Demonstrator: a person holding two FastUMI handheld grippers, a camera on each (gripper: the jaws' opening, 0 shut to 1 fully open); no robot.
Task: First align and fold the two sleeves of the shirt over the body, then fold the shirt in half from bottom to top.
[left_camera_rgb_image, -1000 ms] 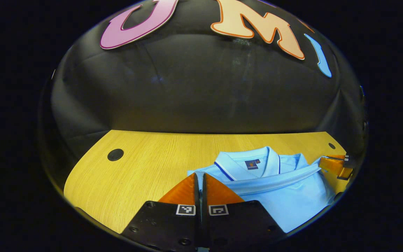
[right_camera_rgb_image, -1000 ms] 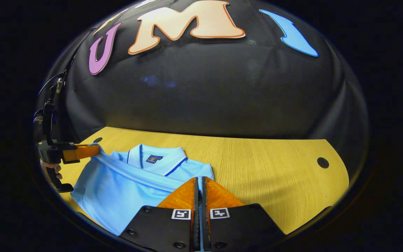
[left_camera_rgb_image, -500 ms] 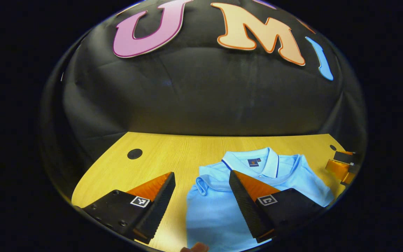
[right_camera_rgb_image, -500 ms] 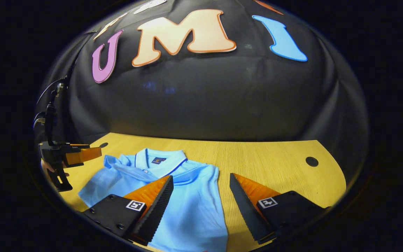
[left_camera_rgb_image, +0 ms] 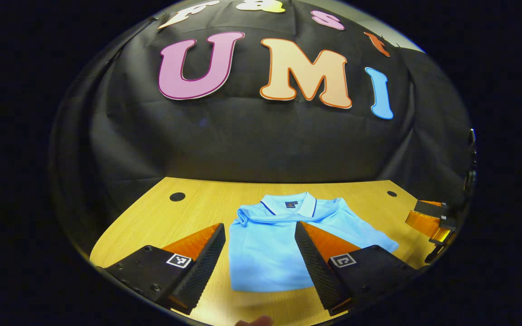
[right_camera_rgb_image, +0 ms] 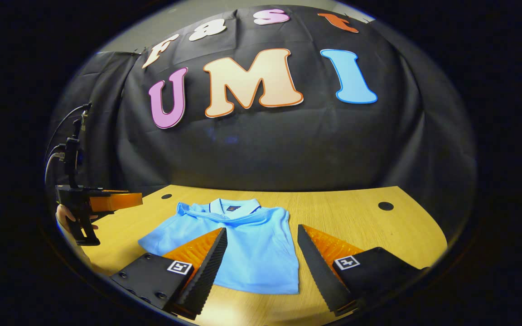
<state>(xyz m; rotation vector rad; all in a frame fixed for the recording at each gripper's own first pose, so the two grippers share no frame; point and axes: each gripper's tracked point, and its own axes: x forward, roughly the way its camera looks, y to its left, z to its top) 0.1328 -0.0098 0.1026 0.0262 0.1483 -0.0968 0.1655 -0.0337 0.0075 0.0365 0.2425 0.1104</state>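
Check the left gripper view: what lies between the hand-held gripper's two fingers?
The folded blue shirt on the wooden table, collar toward the wall.

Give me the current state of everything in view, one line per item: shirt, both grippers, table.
shirt: folded into a compact rectangle, collar facing the booth wall, lying flat, held by neither gripper.
left gripper: open, above the shirt's near edge.
right gripper: open, holding nothing.
table: bare wood around the shirt.
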